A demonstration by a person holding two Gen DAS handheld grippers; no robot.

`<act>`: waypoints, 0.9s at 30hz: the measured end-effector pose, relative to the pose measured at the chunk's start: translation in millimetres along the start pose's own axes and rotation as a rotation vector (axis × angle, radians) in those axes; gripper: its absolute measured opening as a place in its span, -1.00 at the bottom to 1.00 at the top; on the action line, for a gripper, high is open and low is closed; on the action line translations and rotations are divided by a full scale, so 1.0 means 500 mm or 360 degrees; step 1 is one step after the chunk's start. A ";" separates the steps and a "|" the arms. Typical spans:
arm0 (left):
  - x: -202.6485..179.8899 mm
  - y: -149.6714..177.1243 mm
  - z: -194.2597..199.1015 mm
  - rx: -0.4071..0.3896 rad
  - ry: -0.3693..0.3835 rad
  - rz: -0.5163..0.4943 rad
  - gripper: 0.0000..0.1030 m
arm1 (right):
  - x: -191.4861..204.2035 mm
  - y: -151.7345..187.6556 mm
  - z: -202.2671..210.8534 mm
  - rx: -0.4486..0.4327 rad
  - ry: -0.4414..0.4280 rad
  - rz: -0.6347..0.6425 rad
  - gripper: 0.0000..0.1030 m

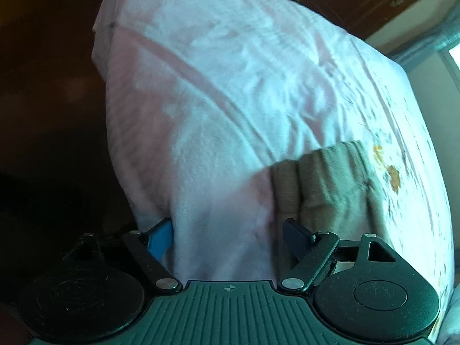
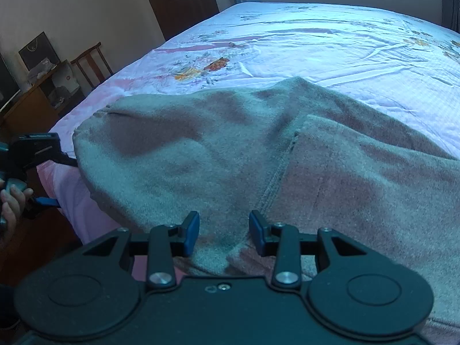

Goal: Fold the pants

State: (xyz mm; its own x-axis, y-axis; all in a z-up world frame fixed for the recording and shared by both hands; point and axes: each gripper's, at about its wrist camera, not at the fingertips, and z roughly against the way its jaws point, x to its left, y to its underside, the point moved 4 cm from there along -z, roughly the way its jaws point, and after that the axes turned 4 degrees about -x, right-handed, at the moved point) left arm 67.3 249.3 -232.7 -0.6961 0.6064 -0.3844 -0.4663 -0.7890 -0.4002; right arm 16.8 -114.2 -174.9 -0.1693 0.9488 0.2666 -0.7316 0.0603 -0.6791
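Note:
Grey-beige fleece pants (image 2: 201, 149) lie spread on a bed with a pink floral sheet (image 2: 316, 46); a seam runs down toward my right gripper (image 2: 224, 235). Its blue pads close on a bunched ridge of the pants at the near edge. In the right wrist view my left gripper (image 2: 56, 181), held by a hand (image 2: 11, 201), sits at the bed's left edge beside the pants, jaws apart. In the left wrist view the left gripper (image 1: 227, 238) stands open over the sheet (image 1: 215, 100), with a ribbed end of the pants (image 1: 322, 184) just beyond its right finger.
A wooden chair (image 2: 92, 60) and a cluttered desk (image 2: 37, 95) stand left of the bed, with a dark door (image 2: 178, 0) behind. Dark floor (image 1: 51, 115) lies beyond the bed's edge. Bare sheet stretches past the pants.

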 end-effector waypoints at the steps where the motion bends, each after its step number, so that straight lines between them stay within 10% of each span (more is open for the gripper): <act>1: -0.004 0.003 0.013 -0.0011 0.0029 0.0008 0.58 | 0.001 0.000 0.000 0.0001 0.0000 0.0004 -0.41; 6: -0.083 0.008 0.068 0.0017 0.0388 -0.0035 0.61 | -0.001 0.001 -0.001 -0.0001 -0.0009 0.0001 -0.41; 12: -0.095 0.018 -0.024 0.0219 0.0419 0.0156 0.71 | -0.002 0.001 0.000 -0.0002 -0.0022 -0.0002 -0.40; 22: -0.102 0.017 -0.089 0.0144 0.0494 0.0194 0.72 | 0.000 0.001 -0.005 0.0000 -0.0019 0.0005 -0.40; 27: -0.091 0.028 -0.073 0.0090 0.0476 0.0069 -0.22 | 0.000 0.001 -0.004 -0.0003 -0.0014 -0.0002 -0.40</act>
State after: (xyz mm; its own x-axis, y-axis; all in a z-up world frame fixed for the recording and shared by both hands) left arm 112.5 214.1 -251.3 -0.5281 0.5678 -0.6315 -0.4751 -0.8139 -0.3345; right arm 17.7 -113.6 -176.5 -0.1740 0.9460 0.2734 -0.7307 0.0621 -0.6799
